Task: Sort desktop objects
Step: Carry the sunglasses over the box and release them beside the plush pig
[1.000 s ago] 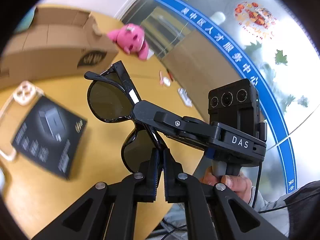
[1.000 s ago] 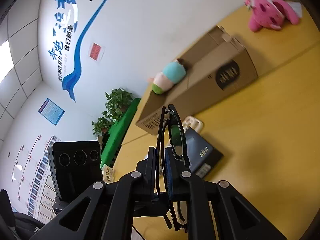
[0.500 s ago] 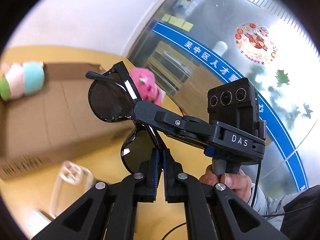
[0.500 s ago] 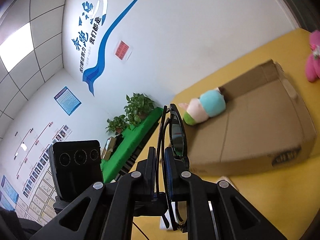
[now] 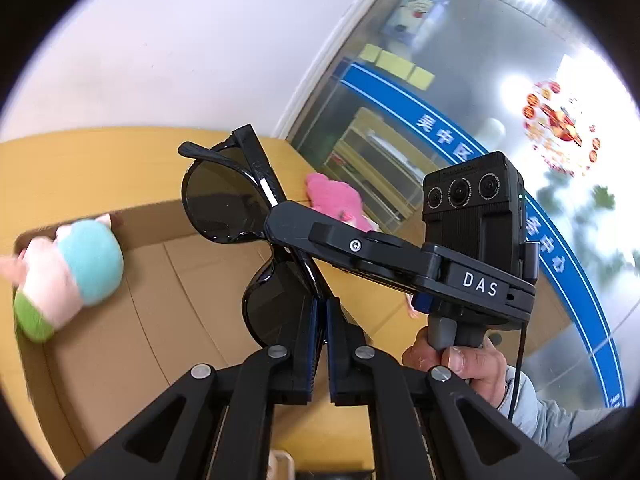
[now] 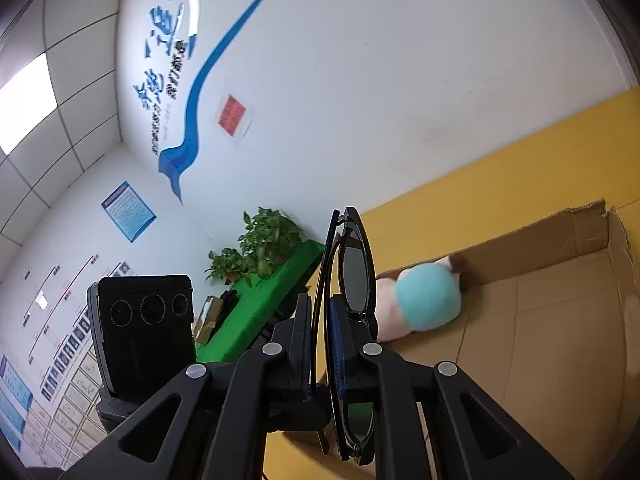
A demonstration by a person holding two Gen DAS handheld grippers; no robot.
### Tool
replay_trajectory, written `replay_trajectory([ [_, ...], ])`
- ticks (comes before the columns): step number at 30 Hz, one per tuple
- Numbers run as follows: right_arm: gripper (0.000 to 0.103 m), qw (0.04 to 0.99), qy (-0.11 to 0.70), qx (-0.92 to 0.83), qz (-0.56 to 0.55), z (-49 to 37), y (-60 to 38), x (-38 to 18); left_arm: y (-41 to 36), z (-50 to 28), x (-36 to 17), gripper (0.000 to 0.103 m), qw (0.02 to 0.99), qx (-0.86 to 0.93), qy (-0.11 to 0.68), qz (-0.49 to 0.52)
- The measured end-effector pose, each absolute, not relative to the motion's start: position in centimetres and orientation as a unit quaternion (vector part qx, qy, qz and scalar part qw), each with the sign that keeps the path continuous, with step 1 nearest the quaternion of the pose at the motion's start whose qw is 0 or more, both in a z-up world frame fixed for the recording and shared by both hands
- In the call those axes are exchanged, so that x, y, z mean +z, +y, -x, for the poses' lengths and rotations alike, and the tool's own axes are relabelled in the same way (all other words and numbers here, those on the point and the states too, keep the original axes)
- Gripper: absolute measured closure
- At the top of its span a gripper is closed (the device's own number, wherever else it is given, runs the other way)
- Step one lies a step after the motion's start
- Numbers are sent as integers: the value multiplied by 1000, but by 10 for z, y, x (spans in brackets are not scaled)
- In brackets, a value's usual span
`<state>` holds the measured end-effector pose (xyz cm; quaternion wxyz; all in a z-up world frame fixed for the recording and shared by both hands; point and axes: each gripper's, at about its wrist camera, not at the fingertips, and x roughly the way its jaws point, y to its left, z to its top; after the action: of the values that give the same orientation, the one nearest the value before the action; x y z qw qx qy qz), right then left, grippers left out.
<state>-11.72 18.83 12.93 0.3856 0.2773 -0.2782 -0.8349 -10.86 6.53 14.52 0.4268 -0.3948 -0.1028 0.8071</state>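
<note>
we are carrying a pair of black sunglasses (image 5: 224, 200) between both tools, and the view under them is changing fast — a second ago the left wrist camera was looking down on bare yellow desk (image 5: 80, 160), a black booklet and a white plastic piece; half a second ago the cardboard box (image 5: 132, 320) was sliding in below; now its open brown floor is filling the lower half of both views. the left gripper (image 5: 320, 320) is pressed together on the folded frame near the lower lens, and the right gripper (image 6: 320, 344) is pinching the same sunglasses edge-on, its fingers reaching across the left view and clamping beside the upper lens. neither grip is looking any different from the earlier frames — only the background is moving.

the sunglasses are hanging in the air above the box, not touching it. a plush toy with a teal cap (image 6: 428, 296) is already lying inside against the far wall, blurred in the left view, and a pink plush (image 5: 336, 200) is sitting on the desk beyond the box.

we are judging this as the carry ending and the drop beginning: the glasses are over their bin, and what is left is lowering them toward the open floor beside the plush and letting both grips go together, so the frame is not twisting.
</note>
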Motion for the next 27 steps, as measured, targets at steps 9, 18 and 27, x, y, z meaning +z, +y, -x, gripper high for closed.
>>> replay_trajectory([
  [9,94,347,-312,-812,-349,245,201,45,84,232,65,99,396,769,-135,483],
  [18,91,279,-351,-776,-444,302,208,-60,101,284,-41,99,350,714,-176,580],
  [27,48,216,-299,-800,-472,292,211,-51,91,269,-40,91,283,736,-144,598],
])
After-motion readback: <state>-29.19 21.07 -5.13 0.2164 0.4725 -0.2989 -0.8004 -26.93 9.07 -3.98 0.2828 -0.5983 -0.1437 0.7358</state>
